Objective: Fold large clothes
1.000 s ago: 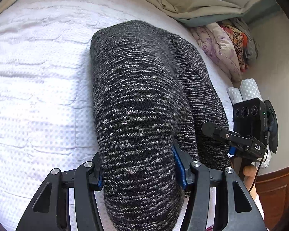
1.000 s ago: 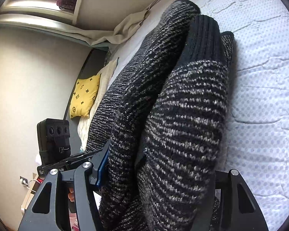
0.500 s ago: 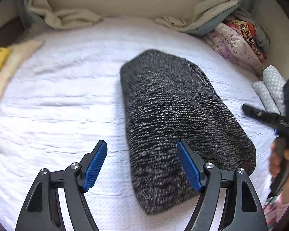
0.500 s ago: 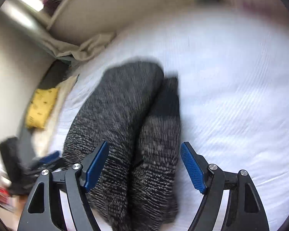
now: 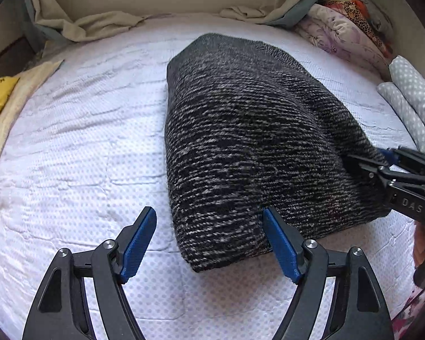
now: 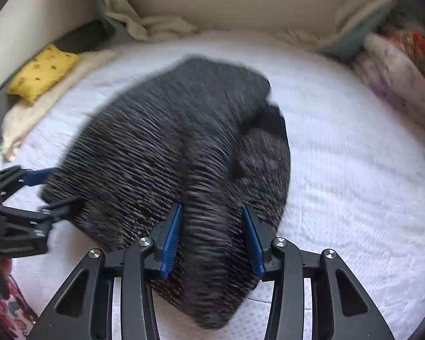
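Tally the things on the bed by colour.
Black-and-grey: 1, the folded sweater
Yellow: 1, the small pillow
White: 1, the bed cover
Polka-dot grey: 1, the rolled cloth
Floral mix: 1, the bedding heap
Total: 5

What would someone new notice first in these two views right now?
The folded grey-and-black sweater dominates, lying in the middle of the white bed cover. The right tool has been closing around a fold at the sweater's near edge, while the left tool stands open at the near-left corner, having just opened. A yellow cushion sits at the bed's far left.
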The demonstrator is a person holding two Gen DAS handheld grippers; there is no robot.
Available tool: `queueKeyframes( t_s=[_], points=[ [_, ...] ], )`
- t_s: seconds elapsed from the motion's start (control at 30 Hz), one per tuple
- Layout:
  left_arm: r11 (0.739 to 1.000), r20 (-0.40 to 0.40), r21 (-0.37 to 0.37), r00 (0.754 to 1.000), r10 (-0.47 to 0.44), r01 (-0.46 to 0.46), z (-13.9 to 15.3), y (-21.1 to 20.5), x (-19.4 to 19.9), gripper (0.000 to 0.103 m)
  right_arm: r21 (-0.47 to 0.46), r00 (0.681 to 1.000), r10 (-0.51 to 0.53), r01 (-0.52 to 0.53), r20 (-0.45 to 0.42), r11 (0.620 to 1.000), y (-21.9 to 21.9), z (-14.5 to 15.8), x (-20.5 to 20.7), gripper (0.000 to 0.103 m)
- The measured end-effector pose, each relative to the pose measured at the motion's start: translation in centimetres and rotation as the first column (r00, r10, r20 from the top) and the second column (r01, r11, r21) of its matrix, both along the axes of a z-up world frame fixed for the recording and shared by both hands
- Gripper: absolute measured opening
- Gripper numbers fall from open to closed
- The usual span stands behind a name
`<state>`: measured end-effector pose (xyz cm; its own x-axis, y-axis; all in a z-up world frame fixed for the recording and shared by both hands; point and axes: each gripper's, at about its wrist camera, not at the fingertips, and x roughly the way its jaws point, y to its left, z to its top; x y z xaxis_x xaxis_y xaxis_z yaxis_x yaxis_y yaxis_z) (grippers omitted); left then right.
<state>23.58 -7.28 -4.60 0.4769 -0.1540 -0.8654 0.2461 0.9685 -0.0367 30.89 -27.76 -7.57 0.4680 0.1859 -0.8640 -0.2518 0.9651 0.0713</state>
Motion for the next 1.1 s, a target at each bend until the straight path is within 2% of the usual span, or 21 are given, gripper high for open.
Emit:
queueKeyframes(
  t_s=[0.13,0.33,0.43,0.5,0.53,0.57,0.67,0.77,0.87,1.0,1.1],
  points=[
    [1.000,-0.007,-0.020,1.000,-0.007,0.007,-0.9,0.1,0.5,0.084,0.090,0.996,-0.051,0.058,-0.077,0.994,-2.2,-2.6,1.4,0.043],
    [0.998,0.017,-0.068,1.000,0.019,-0.018,-0.2,0.8,-0.5,0.087,0.104,0.997,-0.060,0.065,-0.052,0.992,-2.6,-3.7,1.9,0.049],
    [0.997,0.070,-0.068,0.997,0.038,-0.034,1.4,2.0,-2.3,0.090,0.196,0.993,-0.085,0.099,-0.080,0.976,-3.8,-2.6,1.3,0.062],
    [0.998,0.137,-0.031,0.989,0.059,-0.055,2.6,2.7,-4.2,0.096,0.219,0.991,-0.108,0.123,-0.080,0.968,-4.3,-1.2,0.8,0.078],
    [0.998,0.170,-0.018,0.983,0.070,-0.068,3.1,2.9,-5.1,0.103,0.213,0.991,-0.117,0.129,-0.067,0.968,-4.2,-0.4,0.2,0.084],
    [0.997,0.211,-0.011,0.974,0.081,-0.081,3.8,3.4,-6.3,0.103,0.181,0.992,-0.121,0.126,-0.038,0.975,-4.0,0.6,-0.8,0.092],
    [0.995,0.258,-0.017,0.961,0.098,-0.097,5.0,4.0,-8.5,0.103,0.118,0.993,-0.107,0.101,0.041,0.988,-3.0,2.7,-4.3,0.093],
    [0.993,0.294,-0.024,0.948,0.118,-0.116,5.7,4.1,-10.7,0.103,0.094,0.989,-0.113,0.104,0.097,0.990,-2.2,4.1,-8.1,0.097],
    [0.994,0.330,0.000,0.939,0.099,-0.105,6.1,3.7,-12.8,0.103,0.064,0.982,-0.118,0.110,0.145,0.992,-1.1,5.1,-11.2,0.102],
    [0.995,0.366,0.024,0.927,0.079,-0.094,6.0,3.2,-15.1,0.103,0.015,0.970,-0.126,0.126,0.209,0.992,0.5,5.8,-14.6,0.103],
    [0.989,0.383,0.081,0.920,0.082,-0.122,5.6,2.6,-16.4,0.103,-0.026,0.951,-0.162,0.175,0.265,0.984,0.9,6.0,-16.5,0.103]
  ],
)
